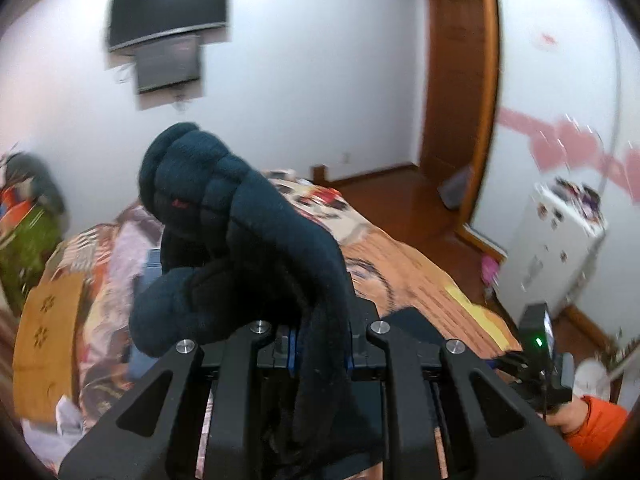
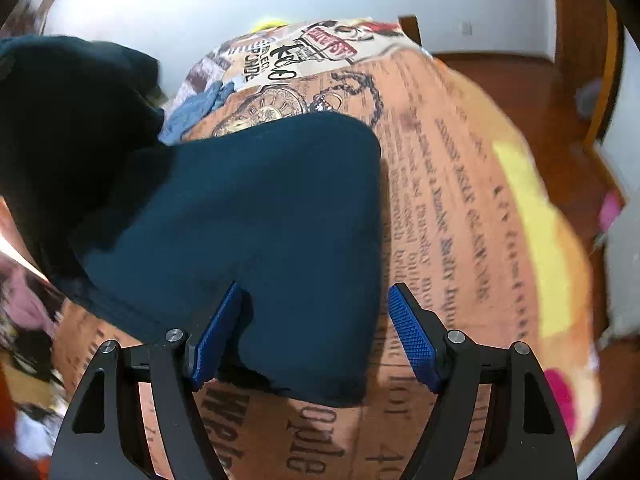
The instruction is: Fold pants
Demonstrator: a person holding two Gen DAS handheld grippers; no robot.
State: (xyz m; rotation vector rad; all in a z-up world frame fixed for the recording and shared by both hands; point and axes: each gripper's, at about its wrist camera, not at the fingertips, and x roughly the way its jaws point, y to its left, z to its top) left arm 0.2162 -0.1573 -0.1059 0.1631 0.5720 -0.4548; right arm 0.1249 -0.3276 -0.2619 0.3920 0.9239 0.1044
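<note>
One pair of dark blue pants [image 2: 256, 216] lies on the bed [image 2: 472, 208], its hem at six o'clock, with bare bedcover at three o'clock. The left gripper [image 1: 320, 344] pinches a bunched part of the pants tight, lifted up. The right gripper [image 2: 316, 336] is wide apart over the hem, holding nothing. Two grippers, one bed.

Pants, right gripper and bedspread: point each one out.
pants [image 2: 248, 208], right wrist view, flat dark fabric lying on the bed.
right gripper [image 2: 316, 312], right wrist view, midway between its open blue fingertips.
bedspread [image 2: 460, 200], right wrist view, bare printed part beside the pants.
</note>
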